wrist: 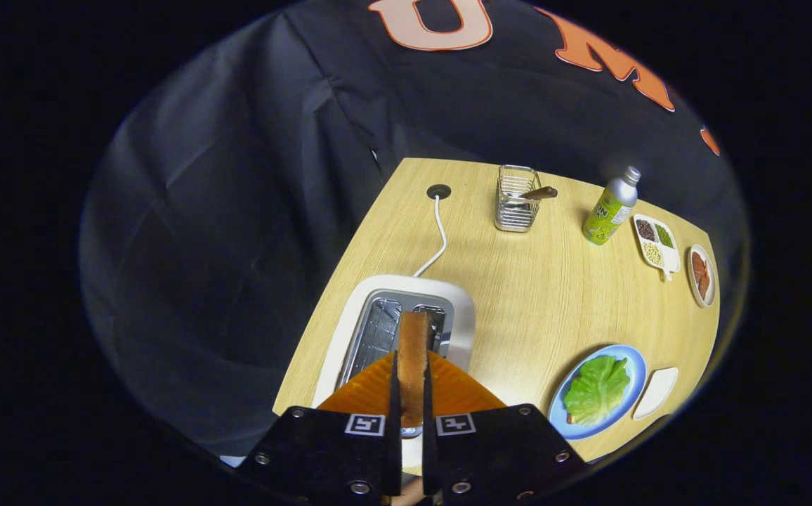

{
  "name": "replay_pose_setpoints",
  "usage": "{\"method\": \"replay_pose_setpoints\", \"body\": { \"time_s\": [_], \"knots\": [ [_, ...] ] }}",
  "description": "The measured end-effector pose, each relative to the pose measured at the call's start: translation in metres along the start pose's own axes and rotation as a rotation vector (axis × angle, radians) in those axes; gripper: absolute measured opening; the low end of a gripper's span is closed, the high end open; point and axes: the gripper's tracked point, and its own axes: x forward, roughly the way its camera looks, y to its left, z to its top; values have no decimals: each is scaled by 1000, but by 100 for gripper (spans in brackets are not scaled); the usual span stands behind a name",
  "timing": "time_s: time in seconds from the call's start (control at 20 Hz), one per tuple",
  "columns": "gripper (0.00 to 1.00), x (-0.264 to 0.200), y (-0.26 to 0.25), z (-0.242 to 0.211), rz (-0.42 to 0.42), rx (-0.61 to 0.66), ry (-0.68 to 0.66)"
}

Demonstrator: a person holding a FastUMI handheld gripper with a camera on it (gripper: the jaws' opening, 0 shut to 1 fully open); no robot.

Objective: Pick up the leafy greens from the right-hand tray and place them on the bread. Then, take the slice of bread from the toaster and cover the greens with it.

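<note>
A: What is the gripper (411,393) holding?

B: Its two fingers are closed to a narrow gap, pressing on both faces of a slice of bread (413,365) held edge-up. The slice sits above the white toaster (371,316), over its slots; I cannot tell whether its lower end is clear of the slot.

A: Where are the greens?

B: To the right of the fingers, a blue plate (597,391) holds a leafy green (596,388) lying flat, with a brown edge of bread peeking from under it. Just beside it sits a small white tray (656,392).

A: Other containers?

B: Farther back on the wooden table (539,295), a wire basket (516,199) holds a wooden-handled utensil. Right of it stand a green bottle (611,209), a divided white dish (656,242) of dark, green and pale bits, and a small oval dish (701,275) of something reddish-brown.
</note>
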Motion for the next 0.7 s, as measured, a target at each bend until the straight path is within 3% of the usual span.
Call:
{"method": "replay_pose_setpoints", "body": {
  "time_s": [0.45, 0.7],
  "knots": [
    [12, -61, -21, 13, 106, 29, -130],
    [12, -84, -55, 16, 124, 54, -186]
  ]
}}
